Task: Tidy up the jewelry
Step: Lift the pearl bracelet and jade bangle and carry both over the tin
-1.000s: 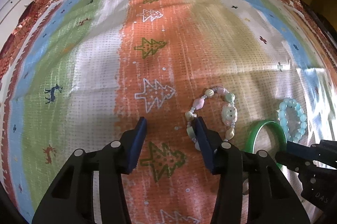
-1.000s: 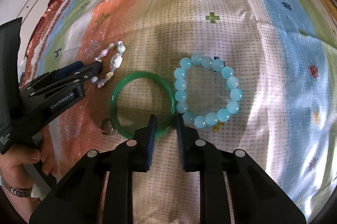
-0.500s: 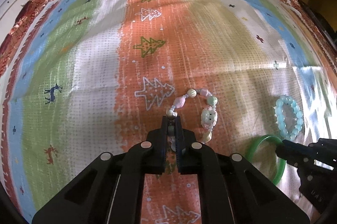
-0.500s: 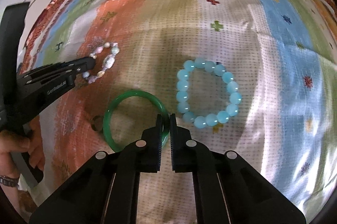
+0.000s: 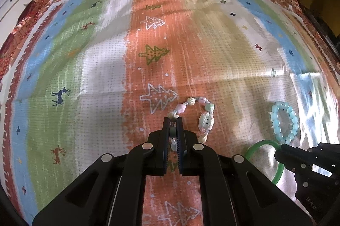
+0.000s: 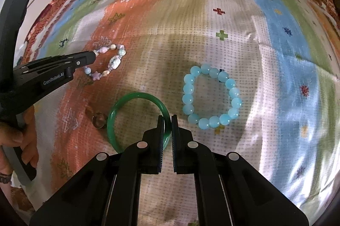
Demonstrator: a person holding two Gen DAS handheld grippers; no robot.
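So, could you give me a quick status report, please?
Left gripper shut on mixed-bead bracelet. Right gripper shut on green bangle. Blue bracelet untouched.

Your left tongs, spread wide a second ago with the pastel charm bracelet lying just off the right finger, now clamp onto the near side of that bracelet; beads sit pinched between the two pads. The bracelet appears slightly farther from the green bangle than before, though the fisheye view makes that hard to judge. Your right tongs, a little apart a second ago with the bangle's rim just ahead of the tips, now pinch that rim. The bangle lies a touch farther left of the blue bead bracelet than it did.
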